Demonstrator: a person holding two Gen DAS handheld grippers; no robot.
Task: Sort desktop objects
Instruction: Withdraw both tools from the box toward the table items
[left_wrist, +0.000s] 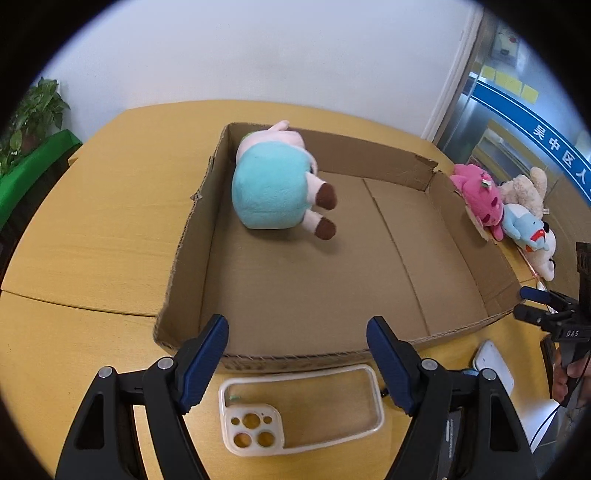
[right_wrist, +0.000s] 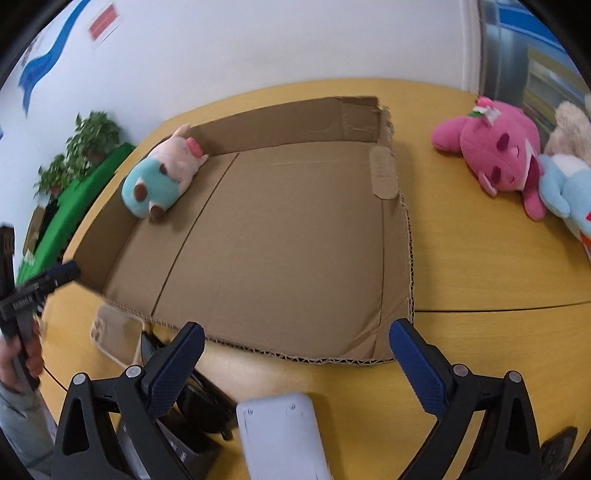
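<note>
Both hand-held grippers wide and empty at the near edge of the cardboard tray.

My left hand-held gripper (left_wrist: 297, 341) gapes above a clear phone case (left_wrist: 301, 410) at the frame's bottom; my right hand-held gripper (right_wrist: 295, 349) gapes over a white device (right_wrist: 282, 435). Beyond, the cardboard tray (left_wrist: 369, 360) on the yellow surface (left_wrist: 92, 243) holds a pig plush (left_wrist: 275, 181) upper left; a pink plush (right_wrist: 495, 151) lies outside, upper right.

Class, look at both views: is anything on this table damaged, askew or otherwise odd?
Yes. The cardboard box has a torn, ragged far right corner and its right wall splays outward. Inside, the pig plush lies tipped over against the left wall.
</note>
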